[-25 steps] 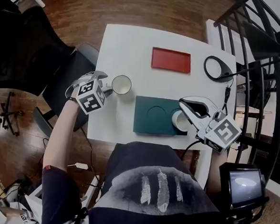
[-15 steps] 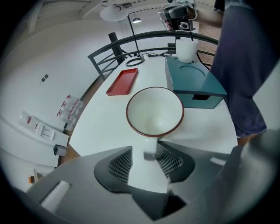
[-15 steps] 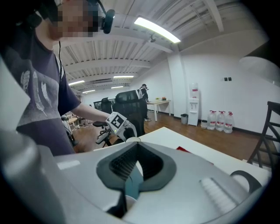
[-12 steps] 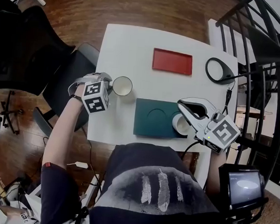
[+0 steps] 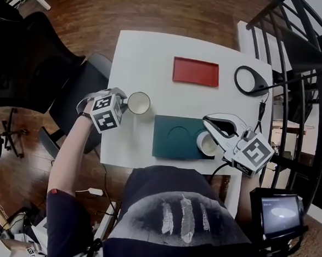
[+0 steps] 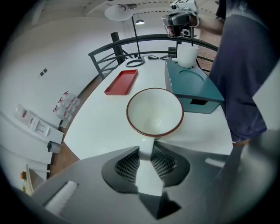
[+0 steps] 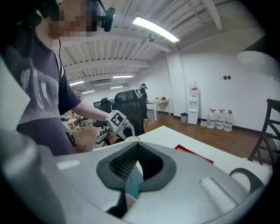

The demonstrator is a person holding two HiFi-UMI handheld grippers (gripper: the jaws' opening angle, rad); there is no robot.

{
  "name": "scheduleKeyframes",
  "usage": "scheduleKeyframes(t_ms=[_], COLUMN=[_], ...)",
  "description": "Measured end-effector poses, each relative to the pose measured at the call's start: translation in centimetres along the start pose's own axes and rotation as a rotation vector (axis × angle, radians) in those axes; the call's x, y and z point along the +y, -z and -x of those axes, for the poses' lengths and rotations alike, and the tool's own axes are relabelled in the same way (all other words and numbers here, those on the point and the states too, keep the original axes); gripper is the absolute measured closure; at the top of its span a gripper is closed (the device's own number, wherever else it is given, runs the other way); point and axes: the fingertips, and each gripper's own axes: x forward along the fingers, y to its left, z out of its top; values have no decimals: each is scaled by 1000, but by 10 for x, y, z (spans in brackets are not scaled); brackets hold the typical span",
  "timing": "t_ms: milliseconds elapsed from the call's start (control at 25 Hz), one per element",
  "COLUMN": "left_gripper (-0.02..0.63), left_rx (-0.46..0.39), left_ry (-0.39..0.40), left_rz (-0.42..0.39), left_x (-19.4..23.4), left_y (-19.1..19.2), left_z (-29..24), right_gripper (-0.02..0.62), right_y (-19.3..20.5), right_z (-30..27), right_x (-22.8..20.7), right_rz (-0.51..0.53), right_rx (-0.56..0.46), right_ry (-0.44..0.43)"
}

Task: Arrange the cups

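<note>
Head view: a red-rimmed cup [image 5: 138,103] stands on the white worktop [image 5: 149,58] beside the teal stand [image 5: 171,134], which carries a white cup [image 5: 205,143].

Left gripper view: the left claw [image 6: 146,153] has just been closing and pinches the red-rimmed cup's handle.

Right gripper view: the right claw [image 7: 132,175] is pressed together.

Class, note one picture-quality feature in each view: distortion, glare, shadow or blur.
Head view: fisheye curves the planks of the brown wooden floor. Left gripper view: dark round vignette; the red-rimmed white ceramic cup is sharp. Right gripper view: the ceiling strip light blows out white.
</note>
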Motion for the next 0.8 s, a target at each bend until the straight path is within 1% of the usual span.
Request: scheduleKeyframes(t_ms=[240, 400, 600, 720, 800], left_gripper=[525, 526, 525, 525, 525], left_rx=[-45, -61, -116, -153, -171], left_ry=[15, 8, -5, -25, -40], left_rz=[96, 139, 201, 206, 194], left_x=[-7, -9, -5, 0, 1], left_y=[2, 5, -4, -14, -21], left_z=[3, 7, 22, 37, 46], right_gripper=[592, 592, 592, 592, 592], right_y=[0, 1, -2, 2, -3], right_z=[3, 3, 2, 3, 3], right_x=[-1, -2, 1, -1, 0], right_rz=[-5, -8, 3, 2, 2], right_rx=[-7, -9, -18, -9, -28], right_ry=[9, 10, 0, 6, 3])
